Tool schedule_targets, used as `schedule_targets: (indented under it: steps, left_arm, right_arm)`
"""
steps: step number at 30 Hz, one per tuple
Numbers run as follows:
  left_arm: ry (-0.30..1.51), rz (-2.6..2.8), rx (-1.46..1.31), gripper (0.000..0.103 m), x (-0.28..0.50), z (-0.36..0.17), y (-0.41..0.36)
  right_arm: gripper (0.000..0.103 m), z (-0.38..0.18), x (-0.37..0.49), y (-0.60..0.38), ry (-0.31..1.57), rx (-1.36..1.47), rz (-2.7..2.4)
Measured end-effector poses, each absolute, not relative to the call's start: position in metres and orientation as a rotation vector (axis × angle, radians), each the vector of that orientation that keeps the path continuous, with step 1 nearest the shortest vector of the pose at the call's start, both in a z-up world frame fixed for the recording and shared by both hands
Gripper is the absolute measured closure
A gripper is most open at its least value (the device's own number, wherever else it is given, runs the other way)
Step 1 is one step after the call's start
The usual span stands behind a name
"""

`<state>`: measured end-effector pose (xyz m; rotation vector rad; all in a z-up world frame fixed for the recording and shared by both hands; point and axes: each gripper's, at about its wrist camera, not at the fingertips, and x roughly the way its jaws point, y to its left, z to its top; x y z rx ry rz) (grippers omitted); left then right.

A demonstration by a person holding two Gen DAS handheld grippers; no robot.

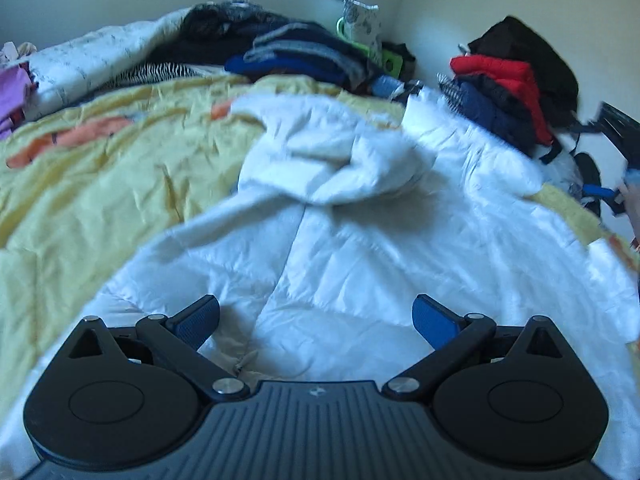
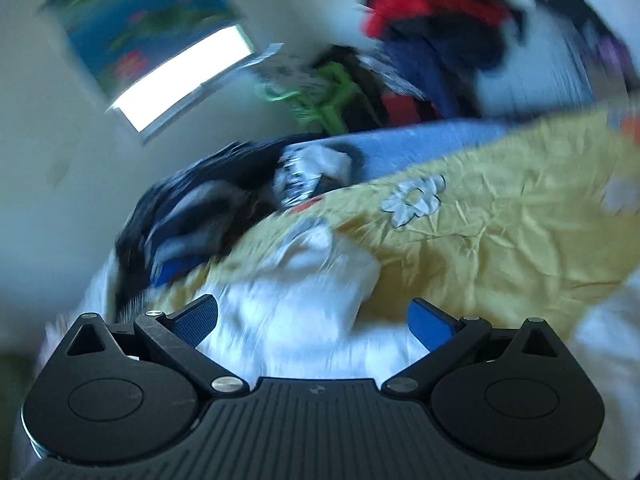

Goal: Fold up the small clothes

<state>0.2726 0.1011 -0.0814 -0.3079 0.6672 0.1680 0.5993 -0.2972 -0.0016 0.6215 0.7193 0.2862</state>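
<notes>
A white hooded garment (image 1: 360,216) lies spread on the yellow bedspread (image 1: 100,168), its hood (image 1: 348,168) bunched in the middle. My left gripper (image 1: 316,320) is open and empty, just above the garment's near part. My right gripper (image 2: 312,320) is open and empty over a white part of the garment (image 2: 304,300). The right wrist view is tilted and blurred. The right gripper also shows at the right edge of the left wrist view (image 1: 620,160).
Stacks of folded dark, blue and grey clothes (image 1: 304,56) sit at the far side of the bed. A pile of red, navy and black clothes (image 1: 512,84) sits at the right. A white quilt (image 1: 92,60) lies far left. The yellow bedspread also shows in the right wrist view (image 2: 500,216).
</notes>
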Motion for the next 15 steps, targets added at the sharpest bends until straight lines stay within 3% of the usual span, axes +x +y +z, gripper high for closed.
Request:
schedule_targets:
  steps: [5,7,12,15]
  left_arm:
    - [0.627,0.172,-0.245,0.0,0.269,-0.098,0.091]
    - [0.605,0.148,-0.303,0.0,0.265,-0.1,0.098]
    - [0.567,0.117,-0.397,0.0,0.263,-0.102,0.11]
    - [0.567,0.118,-0.396,0.0,0.264,-0.102,0.108]
  right_arm:
    - [0.007,-0.074,0.699,-0.293,0.912,0.847,0.296]
    - [0.015,-0.089,0.716,-0.28,0.97,0.823,0.303]
    - [0.03,-0.119,0.741,-0.264,0.994,0.871,0.396]
    - [0.03,-0.131,0.749,-0.266,0.965,0.992,0.424]
